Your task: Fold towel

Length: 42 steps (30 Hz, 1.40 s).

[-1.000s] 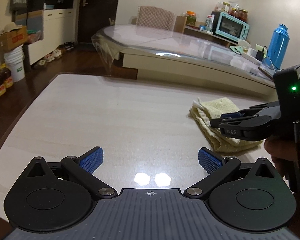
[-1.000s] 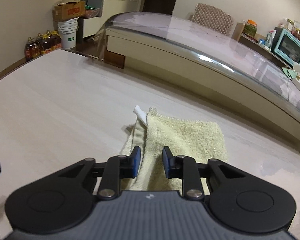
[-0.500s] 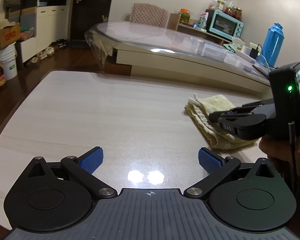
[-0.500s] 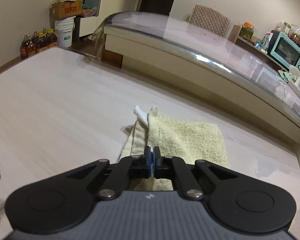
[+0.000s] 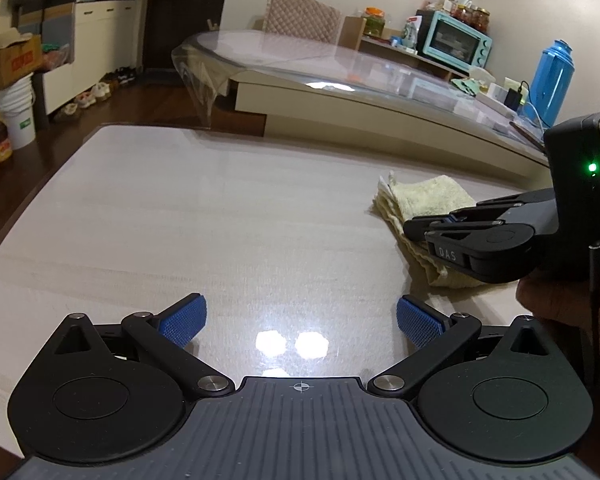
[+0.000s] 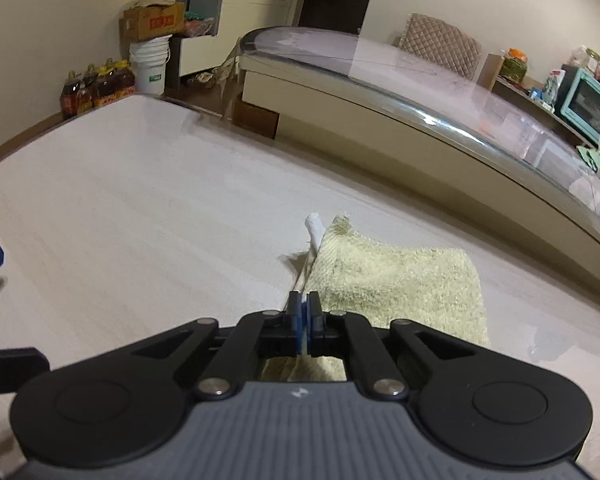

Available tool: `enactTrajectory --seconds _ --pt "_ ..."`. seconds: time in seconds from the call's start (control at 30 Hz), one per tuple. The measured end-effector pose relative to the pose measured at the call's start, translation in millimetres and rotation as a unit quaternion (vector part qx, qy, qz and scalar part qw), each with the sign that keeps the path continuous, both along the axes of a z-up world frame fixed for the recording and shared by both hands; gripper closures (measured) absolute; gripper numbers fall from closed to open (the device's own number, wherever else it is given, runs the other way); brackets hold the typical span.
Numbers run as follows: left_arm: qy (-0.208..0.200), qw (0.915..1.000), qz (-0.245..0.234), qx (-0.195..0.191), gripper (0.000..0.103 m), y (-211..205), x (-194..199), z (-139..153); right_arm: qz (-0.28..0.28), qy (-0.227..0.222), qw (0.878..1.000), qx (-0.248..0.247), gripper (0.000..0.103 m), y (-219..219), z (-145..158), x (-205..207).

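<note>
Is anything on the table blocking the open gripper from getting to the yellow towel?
Nothing visible does. Only bare table lies between the left gripper, jaws wide open, and the towel. The right gripper is already at the towel, closed on its near edge.

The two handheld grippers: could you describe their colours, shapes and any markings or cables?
The left gripper has a ribbed grey body, two round black discs, black linkage arms with silver pivots and blue textured pads. The right gripper is built the same, with pale letters "OAS" on its side, a black rear box showing a green light and a thin black cable. The bare hand holding it shows no sleeve.
</note>
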<state>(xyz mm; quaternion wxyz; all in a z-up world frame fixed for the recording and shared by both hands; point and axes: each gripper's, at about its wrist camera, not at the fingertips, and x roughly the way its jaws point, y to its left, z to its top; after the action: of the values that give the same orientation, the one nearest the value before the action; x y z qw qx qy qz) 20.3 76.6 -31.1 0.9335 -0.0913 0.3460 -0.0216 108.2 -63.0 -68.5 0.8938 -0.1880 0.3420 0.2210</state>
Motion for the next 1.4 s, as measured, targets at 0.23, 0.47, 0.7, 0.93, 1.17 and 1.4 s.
enactTrajectory --seconds 0.23,0.47,0.7,0.93,1.17,1.4 --pt "0.001 1.0 0.004 0.009 0.0 -3 -4 3 0.003 -0.014 0.999 0.037 0.077 -43 27 -33" --pt "0.007 0.9997 -0.007 0.02 0.0 -13 -4 3 -0.024 -0.024 0.999 0.039 0.078 -70 14 -51" --pt "0.011 0.9994 0.005 0.034 0.0 -19 -10 10 0.026 -0.018 0.999 0.019 0.086 -42 -6 -51" --pt "0.012 0.9996 -0.01 0.024 0.0 -30 -6 16 0.006 -0.006 0.996 0.09 0.058 -88 13 -61" --pt "-0.007 0.9986 -0.044 0.028 0.0 -66 -8 18 -0.058 0.0 0.988 0.146 0.029 -155 24 -97" --pt "-0.004 0.9979 -0.053 0.038 0.0 -95 -13 12 -0.079 -0.026 0.984 0.158 0.04 -180 25 -93"
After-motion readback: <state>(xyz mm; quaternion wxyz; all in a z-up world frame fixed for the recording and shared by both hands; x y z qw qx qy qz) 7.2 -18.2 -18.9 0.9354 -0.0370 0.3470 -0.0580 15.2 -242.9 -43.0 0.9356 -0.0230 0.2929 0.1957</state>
